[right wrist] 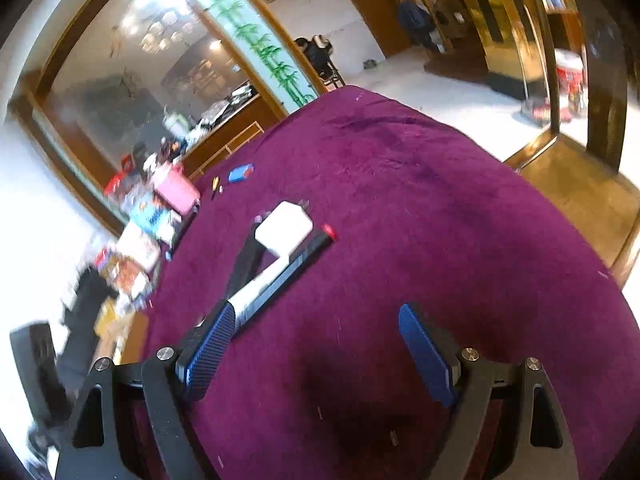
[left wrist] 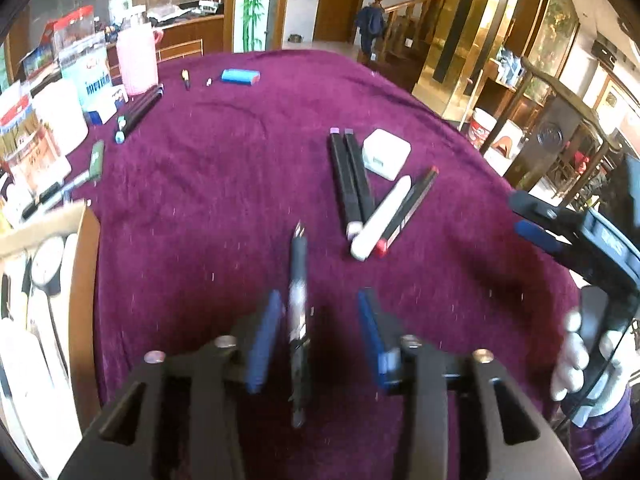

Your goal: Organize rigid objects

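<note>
Round table under a purple velvet cloth is carrying the clutter. Open cardboard box is sitting at its left edge. White square charger, black markers and white tube are lying mid-table. Left gripper is spread, a blurred dark pen between its pads, contact unclear. Right gripper is gaping wide, empty.

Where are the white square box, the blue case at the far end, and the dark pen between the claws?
white square box (left wrist: 387,153), left wrist view, top face.
blue case (left wrist: 240,77), left wrist view, middle.
dark pen (left wrist: 299,264), left wrist view, upper barrel.
</note>
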A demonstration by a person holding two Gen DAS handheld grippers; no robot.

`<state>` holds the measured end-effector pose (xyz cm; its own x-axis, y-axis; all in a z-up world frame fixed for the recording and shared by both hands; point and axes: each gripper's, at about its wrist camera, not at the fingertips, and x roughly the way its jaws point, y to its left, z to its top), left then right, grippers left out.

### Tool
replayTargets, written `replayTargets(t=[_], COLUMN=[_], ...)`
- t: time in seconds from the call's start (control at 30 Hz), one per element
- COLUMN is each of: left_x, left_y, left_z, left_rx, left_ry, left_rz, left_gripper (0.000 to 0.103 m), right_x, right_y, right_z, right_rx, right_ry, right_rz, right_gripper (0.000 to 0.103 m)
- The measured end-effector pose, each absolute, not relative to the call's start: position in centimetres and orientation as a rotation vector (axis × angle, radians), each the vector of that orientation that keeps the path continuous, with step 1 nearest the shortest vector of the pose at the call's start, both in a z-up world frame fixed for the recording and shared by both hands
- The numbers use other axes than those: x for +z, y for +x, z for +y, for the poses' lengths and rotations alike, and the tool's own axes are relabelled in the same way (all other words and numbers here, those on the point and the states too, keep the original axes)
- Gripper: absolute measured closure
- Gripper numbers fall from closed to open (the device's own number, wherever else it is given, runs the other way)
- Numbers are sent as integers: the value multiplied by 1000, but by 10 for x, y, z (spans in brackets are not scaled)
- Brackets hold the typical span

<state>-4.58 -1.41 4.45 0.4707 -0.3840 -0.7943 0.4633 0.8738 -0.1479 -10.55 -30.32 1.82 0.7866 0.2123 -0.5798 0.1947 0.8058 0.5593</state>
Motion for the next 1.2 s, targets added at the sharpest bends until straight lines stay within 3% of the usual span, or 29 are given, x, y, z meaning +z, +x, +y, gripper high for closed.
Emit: replayTargets(t=[0.27, 0.4, 0.83, 0.87, 0.9, 1.2], left_x=[32, 20, 12, 12, 12, 55], left_y=[28, 54, 66, 66, 67, 43], left_z=[-71, -92, -121, -124, -125, -84], left_rx=[-529, -545, -480, -483, -496, -541], left_ry=[157, 193, 361, 369, 368, 217], left_rz=[956, 968, 927, 925, 930, 884], left_gripper=[62, 67, 71, 74, 88, 89], right_x=[-3, -6, -5, -5, -5, -2], right_y=[-69, -70, -65, -65, -65, -60], right_z=[-329, -332, -317, -316, -315, -304], right_rx=[29, 35, 52, 50, 48, 25], right_ry=[816, 834, 746, 740, 733, 645], right_rz=[681, 686, 721, 721, 722, 737], right_gripper=[16, 16, 14, 14, 14, 11])
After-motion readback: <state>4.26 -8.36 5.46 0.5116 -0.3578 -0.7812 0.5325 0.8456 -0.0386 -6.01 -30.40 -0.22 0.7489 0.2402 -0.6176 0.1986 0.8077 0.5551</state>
